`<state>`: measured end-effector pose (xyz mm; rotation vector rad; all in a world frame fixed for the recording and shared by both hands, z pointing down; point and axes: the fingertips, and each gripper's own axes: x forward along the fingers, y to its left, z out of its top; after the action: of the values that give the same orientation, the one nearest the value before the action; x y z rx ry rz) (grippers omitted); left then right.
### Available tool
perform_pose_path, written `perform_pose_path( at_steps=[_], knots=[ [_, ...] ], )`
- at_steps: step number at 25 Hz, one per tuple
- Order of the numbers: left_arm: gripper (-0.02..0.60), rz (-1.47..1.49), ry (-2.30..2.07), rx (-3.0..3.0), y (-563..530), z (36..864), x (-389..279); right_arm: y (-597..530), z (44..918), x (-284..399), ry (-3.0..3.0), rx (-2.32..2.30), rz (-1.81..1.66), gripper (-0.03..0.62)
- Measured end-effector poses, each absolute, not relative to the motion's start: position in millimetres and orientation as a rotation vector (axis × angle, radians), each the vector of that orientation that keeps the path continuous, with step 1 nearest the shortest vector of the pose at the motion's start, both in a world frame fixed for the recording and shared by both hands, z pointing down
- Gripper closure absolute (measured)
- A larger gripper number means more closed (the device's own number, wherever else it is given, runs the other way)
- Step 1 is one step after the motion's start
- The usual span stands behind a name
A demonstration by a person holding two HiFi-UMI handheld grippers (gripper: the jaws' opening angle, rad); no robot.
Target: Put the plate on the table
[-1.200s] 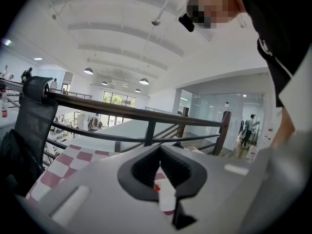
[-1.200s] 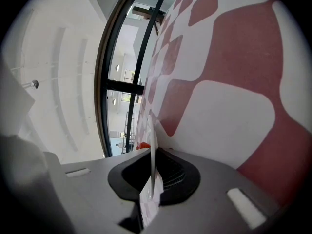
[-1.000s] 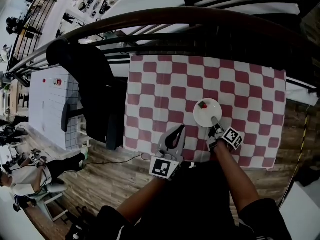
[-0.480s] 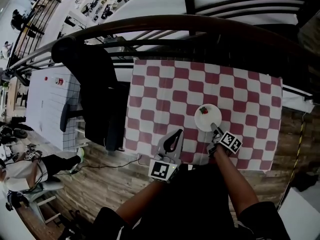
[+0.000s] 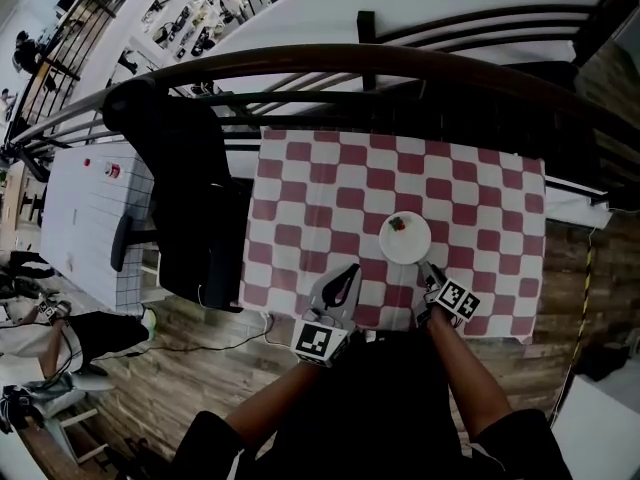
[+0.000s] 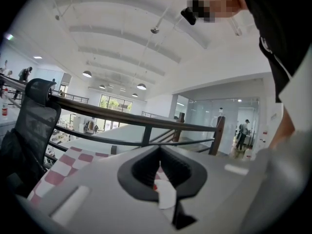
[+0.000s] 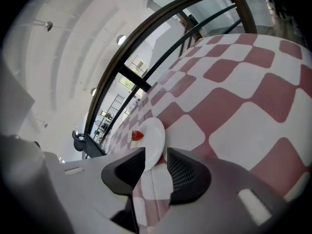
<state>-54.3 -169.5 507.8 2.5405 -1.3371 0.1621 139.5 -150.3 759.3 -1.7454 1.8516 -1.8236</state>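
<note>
A black chair (image 5: 175,183) stands against the left edge of the worktop (image 5: 480,198), which is covered by a red-and-white checked cloth.

The left tool (image 5: 350,270) is held over the near edge. Its jaws are brought together and nothing is gripped.

The plate (image 5: 408,240) is set flat on the cloth, right of middle and close to the near edge. A small red item (image 5: 397,224) is carried at its far-left rim.

The right tool (image 5: 426,268) is found at the plate's near rim. Its jaws are spread wide but are drawing in slightly. The rim is seen between them and is not pressed.

The placement is judged done. A risk is noted: if the rim is nipped as the jaws close, the plate could be dragged toward the near edge or tipped on withdrawal, and the red item could be rolled off.
</note>
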Motion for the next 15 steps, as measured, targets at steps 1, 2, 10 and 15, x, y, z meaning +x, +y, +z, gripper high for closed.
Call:
perform_pose_path(
  at_steps=[1,2,10,15],
  knots=[
    [0.574,0.154,-1.327,2.547,-167,507,-54,-147,752,138,1.862,-1.733,-1.805,0.461],
    [0.574,0.146,-1.317,2.555,-164,505,-54,-146,743,136,1.866,-1.714,-1.784,0.475],
    [0.574,0.114,-1.273,2.611,-145,477,-50,-130,637,108,1.884,-1.623,-1.525,0.595],
    [0.574,0.087,-1.25,2.72,-124,458,-45,-121,565,75,2.071,-1.616,-1.286,0.595]
  ],
)
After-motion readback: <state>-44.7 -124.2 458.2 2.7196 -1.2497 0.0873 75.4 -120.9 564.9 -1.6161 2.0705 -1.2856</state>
